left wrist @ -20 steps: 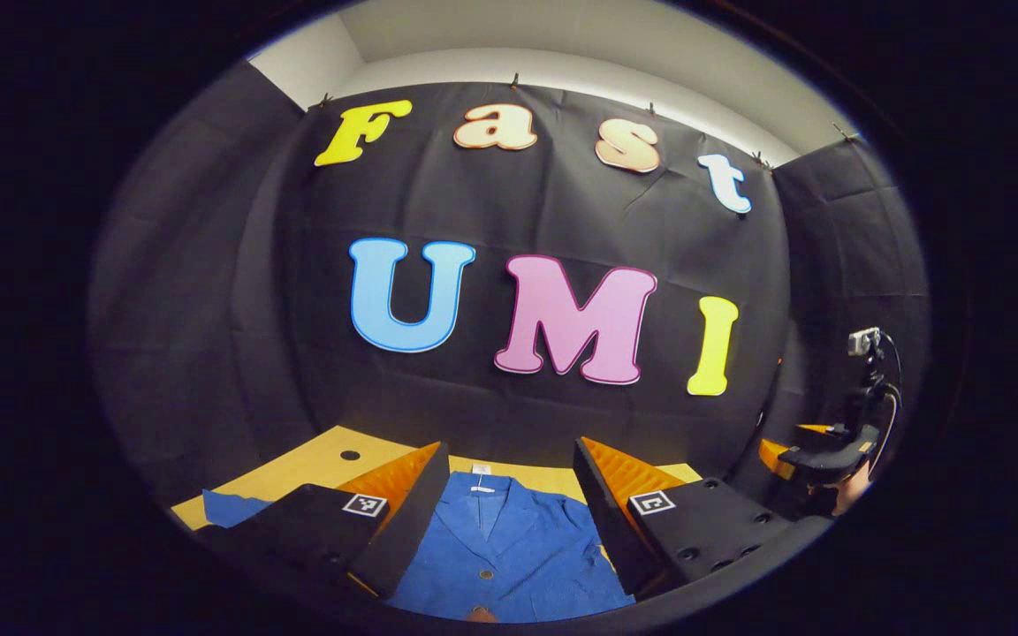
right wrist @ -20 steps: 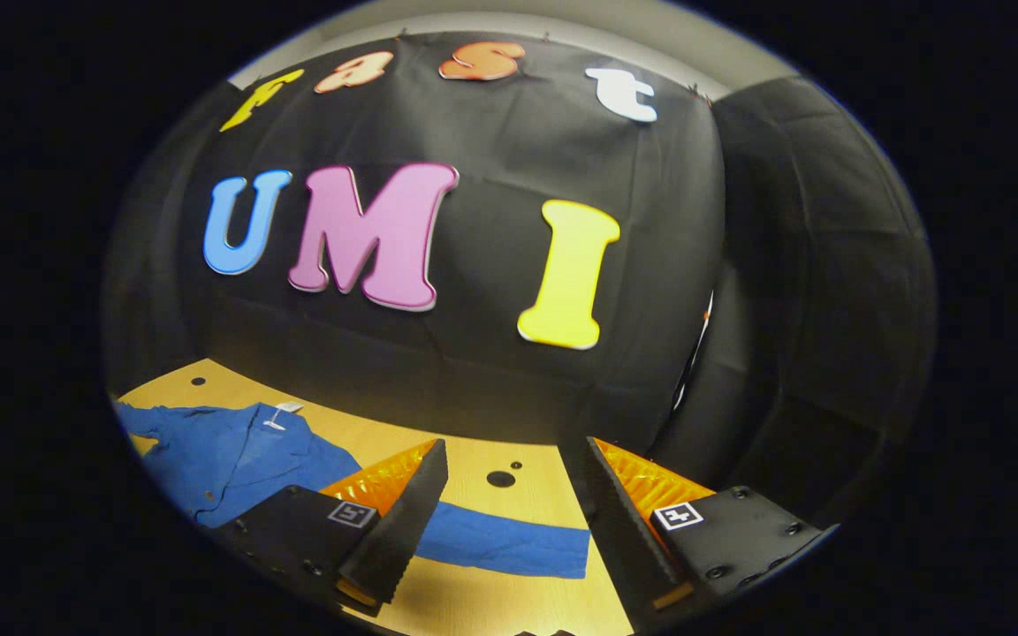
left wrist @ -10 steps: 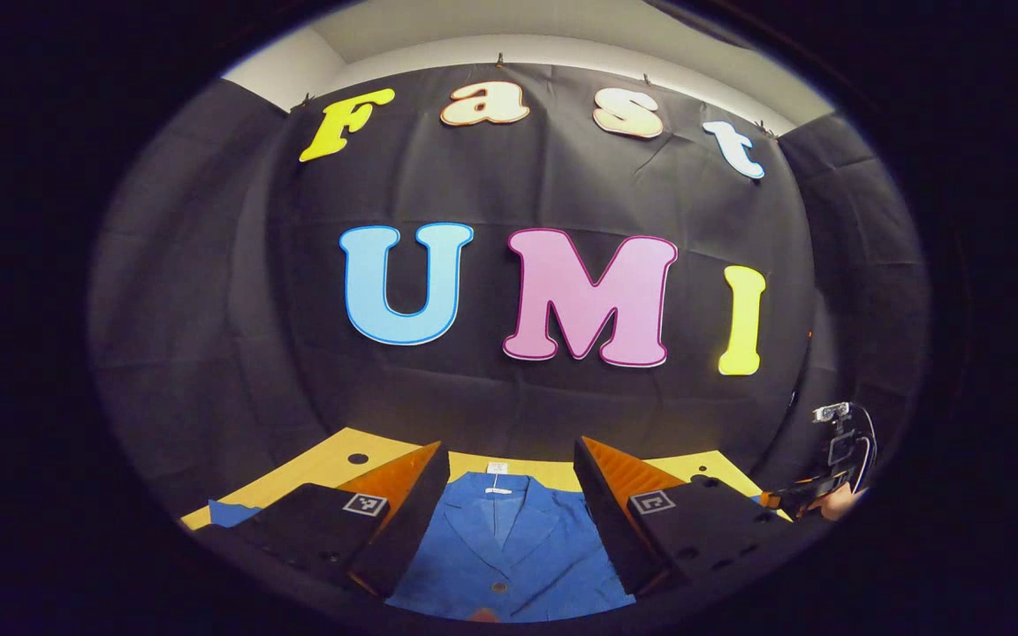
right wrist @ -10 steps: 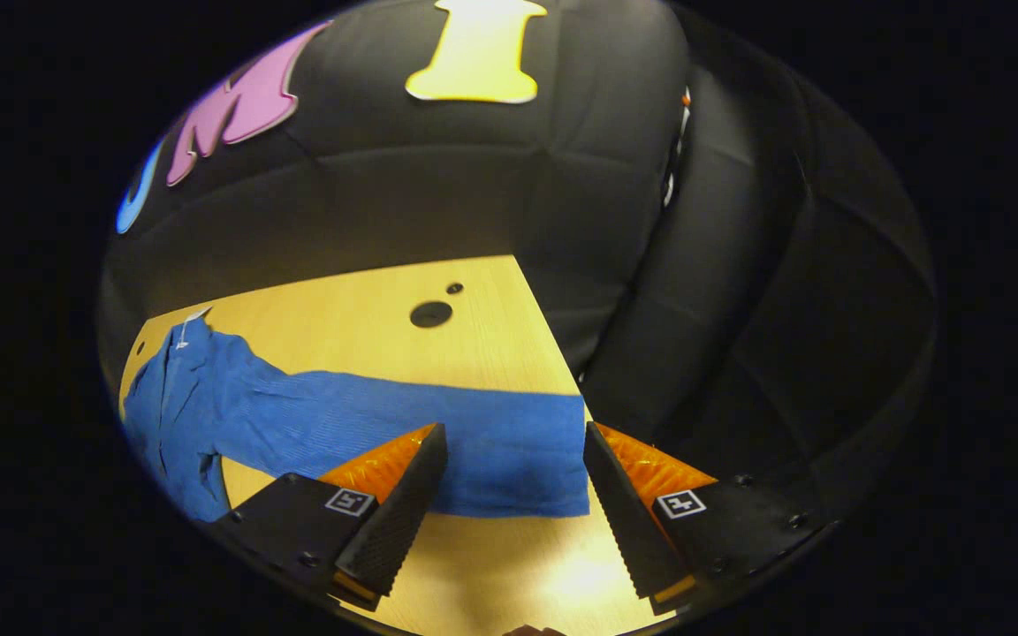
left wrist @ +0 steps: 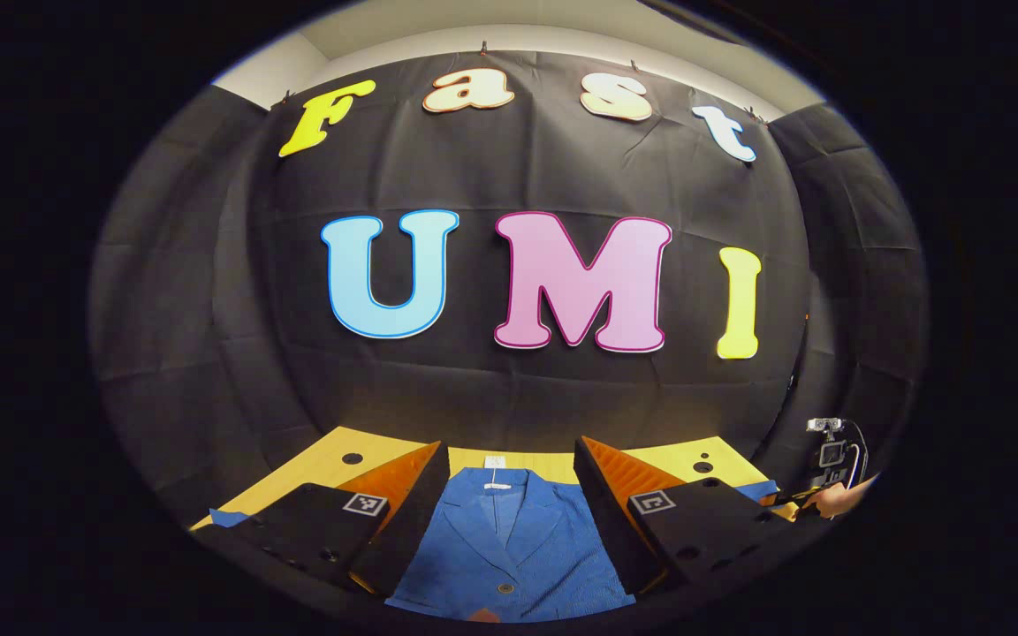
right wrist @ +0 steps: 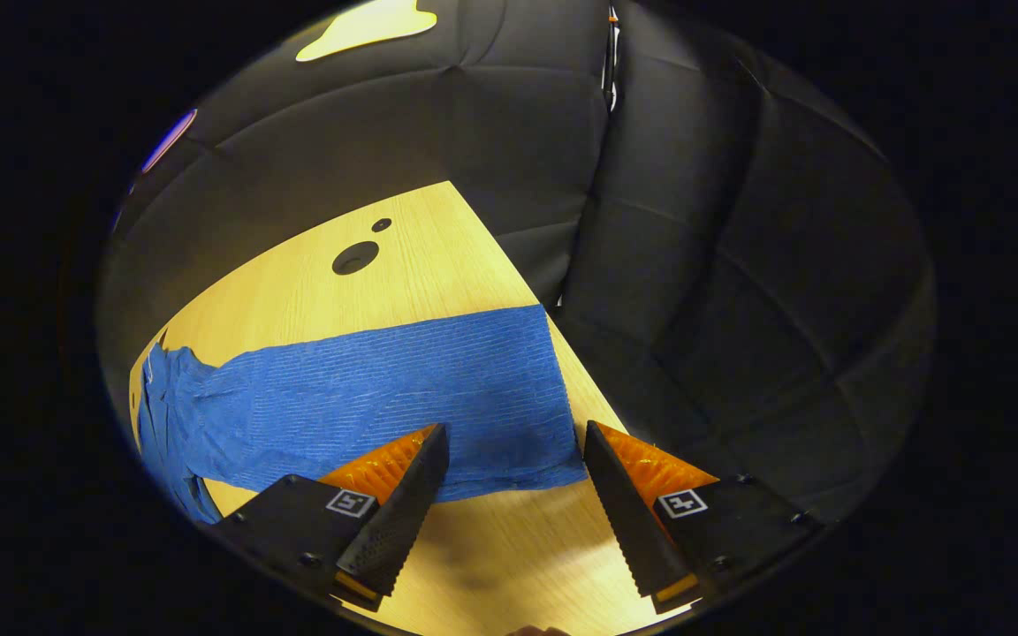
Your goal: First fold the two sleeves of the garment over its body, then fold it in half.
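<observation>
A blue button-up garment [left wrist: 509, 552] lies flat on the wooden table [left wrist: 323, 464], collar toward the back wall, a white tag at the neck. My left gripper [left wrist: 509, 503] hangs open above its chest, fingers apart on either side of the collar. In the right gripper view one blue sleeve [right wrist: 385, 397] stretches out across the table [right wrist: 403, 265] to the table's edge. My right gripper [right wrist: 513, 495] is open just above the sleeve's cuff end, nothing between its fingers. The right gripper [left wrist: 831, 459] and the hand holding it appear far right in the left gripper view.
Round holes [right wrist: 354, 258] are cut into the tabletop behind the sleeve. The table's right edge [right wrist: 580, 371] runs right past the cuff, with black cloth wall beyond. A tip of the other sleeve [left wrist: 224, 517] shows at the left.
My right gripper has tilted down and closed in on the sleeve's cuff end, which now sits larger between its fingers. My left gripper has barely shifted over the collar.
</observation>
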